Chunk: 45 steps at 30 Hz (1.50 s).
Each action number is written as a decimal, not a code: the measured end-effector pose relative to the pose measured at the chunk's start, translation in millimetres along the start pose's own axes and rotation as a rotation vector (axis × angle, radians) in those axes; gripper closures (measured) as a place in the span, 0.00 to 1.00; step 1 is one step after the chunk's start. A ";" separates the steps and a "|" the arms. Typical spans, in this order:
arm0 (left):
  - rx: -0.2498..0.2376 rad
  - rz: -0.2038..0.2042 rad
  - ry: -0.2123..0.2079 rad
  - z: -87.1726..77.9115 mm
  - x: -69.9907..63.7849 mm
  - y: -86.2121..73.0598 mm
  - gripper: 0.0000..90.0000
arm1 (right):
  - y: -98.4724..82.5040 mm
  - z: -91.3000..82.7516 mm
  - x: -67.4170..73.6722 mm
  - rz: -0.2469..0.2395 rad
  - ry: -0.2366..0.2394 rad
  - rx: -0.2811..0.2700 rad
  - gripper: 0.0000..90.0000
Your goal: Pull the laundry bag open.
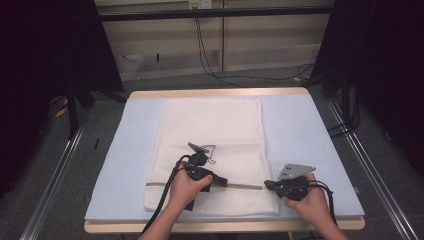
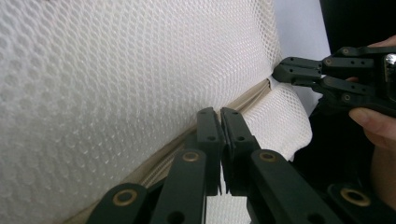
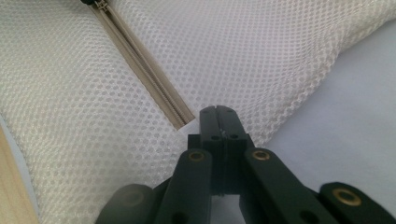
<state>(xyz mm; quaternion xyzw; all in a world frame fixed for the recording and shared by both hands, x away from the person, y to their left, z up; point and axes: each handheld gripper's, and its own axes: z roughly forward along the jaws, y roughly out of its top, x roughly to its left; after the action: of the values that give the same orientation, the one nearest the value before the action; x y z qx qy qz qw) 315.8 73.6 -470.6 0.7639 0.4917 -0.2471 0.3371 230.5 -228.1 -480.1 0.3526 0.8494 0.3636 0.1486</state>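
Observation:
A white mesh bag (image 1: pixel 215 125) lies flat on the light blue mat (image 1: pixel 300 130). A beige zipper (image 1: pixel 245 186) runs across the bag near its front edge. My left gripper (image 1: pixel 223 182) points right along the zipper, its jaws shut together (image 2: pixel 220 114) at the slider (image 3: pixel 98 3), with the pull hidden between them. My right gripper (image 1: pixel 267 185) faces it from the bag's right edge. Its jaws (image 3: pixel 218 112) are pinched on the mesh (image 3: pixel 280 46) just beside the zipper's end (image 3: pixel 187 122). In the left gripper view the fabric puckers at the right gripper's tips (image 2: pixel 280 72).
The mat covers a wooden table (image 1: pixel 220 93) whose bare strip (image 3: pixel 11 186) runs along the near side. Metal rails (image 1: pixel 55 165) flank the table on the floor. Cables (image 1: pixel 210 60) trail over the floor behind it, and dark curtains (image 1: pixel 380 60) hang at both sides.

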 end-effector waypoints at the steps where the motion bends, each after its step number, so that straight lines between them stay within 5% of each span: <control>1: 0.001 0.000 -0.005 0.0 0.1 -0.5 0.97 | 0.0 0.1 -0.6 0.004 0.007 -0.001 1.00; 8: -0.013 -0.031 -0.016 -3.4 3.6 -2.8 0.97 | 0.6 0.3 -1.7 0.013 0.017 0.003 1.00; 15: -0.007 -0.008 0.023 -3.5 5.4 -1.9 0.97 | 0.4 0.2 -2.4 0.015 0.016 0.002 1.00; 29: -0.011 -0.012 0.019 -9.9 3.0 -1.2 0.97 | 0.0 0.1 -3.1 0.020 0.023 0.001 1.00; 45: -0.013 -0.031 0.020 -27.6 15.5 -4.2 0.97 | 0.0 0.0 -3.4 0.028 0.024 0.002 1.00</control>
<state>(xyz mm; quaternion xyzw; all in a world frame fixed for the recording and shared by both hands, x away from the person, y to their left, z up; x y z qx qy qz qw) 319.4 104.8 -464.8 0.7565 0.5082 -0.2416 0.3333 232.9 -230.5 -480.1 0.3603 0.8464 0.3690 0.1329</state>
